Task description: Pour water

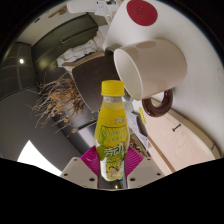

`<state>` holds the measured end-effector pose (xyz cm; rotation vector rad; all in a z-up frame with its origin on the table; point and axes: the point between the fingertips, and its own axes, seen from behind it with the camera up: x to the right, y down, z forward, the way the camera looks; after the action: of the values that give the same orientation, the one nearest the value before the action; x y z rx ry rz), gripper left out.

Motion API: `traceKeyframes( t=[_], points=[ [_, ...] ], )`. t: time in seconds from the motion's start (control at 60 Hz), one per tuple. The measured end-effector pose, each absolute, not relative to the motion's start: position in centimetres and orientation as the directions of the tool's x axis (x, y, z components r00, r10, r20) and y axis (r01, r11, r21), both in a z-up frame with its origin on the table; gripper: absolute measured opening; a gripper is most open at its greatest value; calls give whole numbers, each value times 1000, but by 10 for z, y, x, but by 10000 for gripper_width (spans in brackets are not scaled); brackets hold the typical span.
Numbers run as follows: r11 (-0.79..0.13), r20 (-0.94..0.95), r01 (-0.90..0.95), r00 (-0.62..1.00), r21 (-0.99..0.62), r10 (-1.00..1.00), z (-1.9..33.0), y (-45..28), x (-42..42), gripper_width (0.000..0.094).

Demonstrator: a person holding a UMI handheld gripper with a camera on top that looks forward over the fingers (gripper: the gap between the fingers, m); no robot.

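My gripper is shut on a yellow drink bottle with a yellow cap and a yellow-green label. Both pink pads press on its lower body. The whole view is tilted, and the bottle's cap end points toward a large white cup just beyond it. The cup lies tipped in this view with its open mouth facing the cap. I cannot see any liquid leaving the bottle.
A dark round ring-shaped object lies to the right of the bottle on a light wooden surface. A bunch of dry twigs is to the left. A white surface with a red disc is beyond the cup.
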<state>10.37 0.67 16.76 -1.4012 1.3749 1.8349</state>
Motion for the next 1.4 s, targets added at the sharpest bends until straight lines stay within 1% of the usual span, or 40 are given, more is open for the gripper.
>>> traceKeyframes(
  t=[0.083, 0.15, 0.233, 0.3, 0.367, 0.417, 0.45, 0.533, 0.617, 0.683, 0.733, 0.883, 0.9, 1.033, 1.167, 1.183, 1.2, 1.267, 1.4],
  points=[
    [-415, -918, -819, -338, 396, -209, 167, 5, 103, 285],
    [-438, -953, -849, -234, 297, -192, 169, 5, 103, 285],
    [-465, -991, -880, -44, 97, -124, 183, 3, 112, 286],
    [-455, -984, -880, 174, -135, -47, 201, 7, 126, 287],
    [-399, -901, -820, 432, -410, 38, 227, 10, 150, 286],
    [-328, -783, -724, 615, -607, 91, 244, 11, 174, 285],
    [-285, -700, -653, 705, -702, 109, 260, 12, 187, 288],
    [-191, -514, -489, 850, -851, 114, 287, 11, 223, 288],
    [-122, -348, -339, 935, -933, 63, 288, 15, 265, 287],
    [-114, -209, -206, 978, -972, 9, 272, 15, 298, 287],
    [-129, -123, -125, 992, -984, -27, 258, 20, 321, 287],
    [-237, 56, 35, 995, -971, -85, 188, 28, 358, 287],
    [-246, 64, 42, 994, -968, -85, 171, 25, 361, 288],
    [-334, 56, 17, 993, -943, -108, 106, 28, 375, 287],
    [-381, 22, -31, 991, -924, -134, 63, 23, 385, 290],
    [-380, 22, -32, 990, -924, -139, 60, 20, 386, 293],
    [-354, 15, -36, 990, -935, -141, 64, 21, 387, 293],
    [-342, -3, -57, 988, -938, -154, 62, 19, 389, 300],
    [-337, -10, -62, 988, -939, -154, 63, 20, 387, 441]
  ],
)
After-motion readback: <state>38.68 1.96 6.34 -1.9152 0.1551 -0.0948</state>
